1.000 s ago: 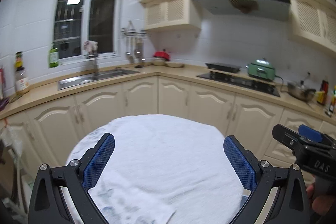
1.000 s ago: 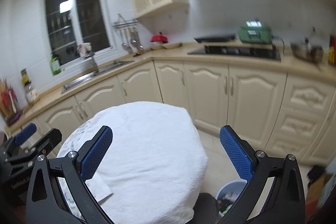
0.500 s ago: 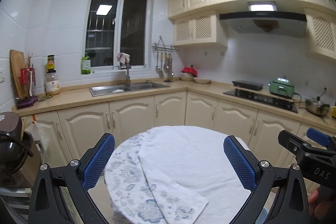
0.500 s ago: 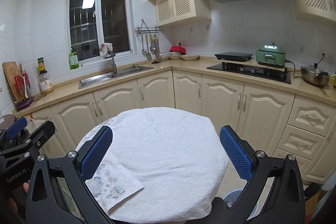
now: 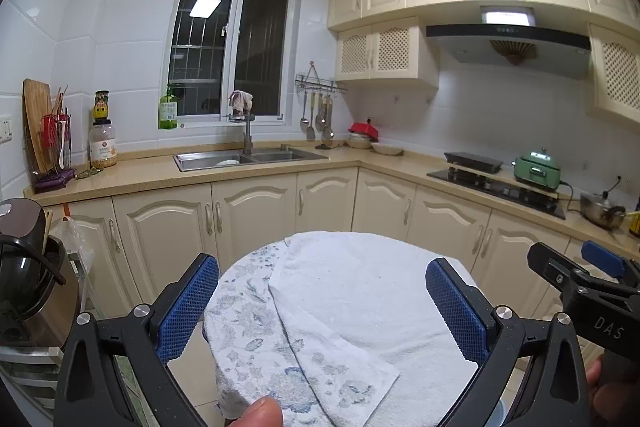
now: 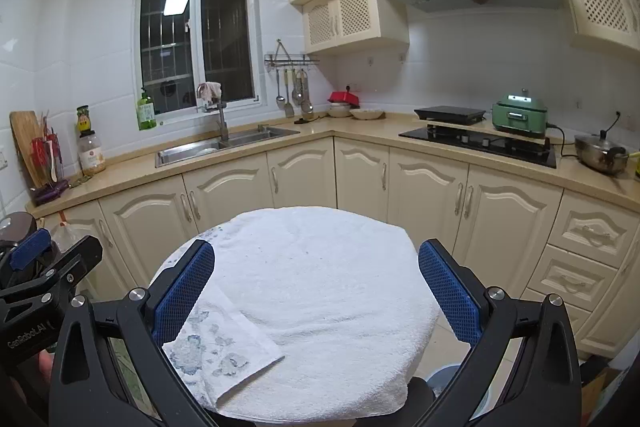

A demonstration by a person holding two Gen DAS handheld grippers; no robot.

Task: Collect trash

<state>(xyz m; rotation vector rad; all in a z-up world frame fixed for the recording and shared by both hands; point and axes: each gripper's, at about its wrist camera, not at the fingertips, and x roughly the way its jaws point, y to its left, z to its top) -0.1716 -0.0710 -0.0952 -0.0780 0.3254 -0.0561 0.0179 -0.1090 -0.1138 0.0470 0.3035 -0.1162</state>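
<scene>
To do this step well, look first and pick just one thing to grab.

Nearest, at the bottom edge: a thumb [image 5: 260, 413], low by the left gripper [image 5: 320, 265]. Wide open, with nothing between the blue pads [image 5: 188, 307]. Same with the right gripper [image 6: 316, 250]: wide open and holding nothing.

Just below both: a white towel [image 6: 320, 287], spread flat in a round shape like a table cover. No cups, wrappers or crumbs to see on it.

On the near left part of the towel: a flowered sheet [image 6: 216, 351]. Thin and white with blue flowers, folded, lying flat with one corner loose. Most likely the trash to collect, though hard to be sure. Probably soft and light, so easy to lift and easy to drop.

Best to use the left gripper, since closest. Come down slowly on the loose corner. Pinch the sheet only, not the towel under it, or else risk dragging the whole cover along. Lift straight up.

Down on the floor, past the near right edge of the towel: a blue bin [image 6: 448, 379], mostly hidden. Looks like the place for the trash.

Far away: a counter [image 6: 360, 131] with a sink [image 6: 224, 145]. No clear trash there either.
</scene>
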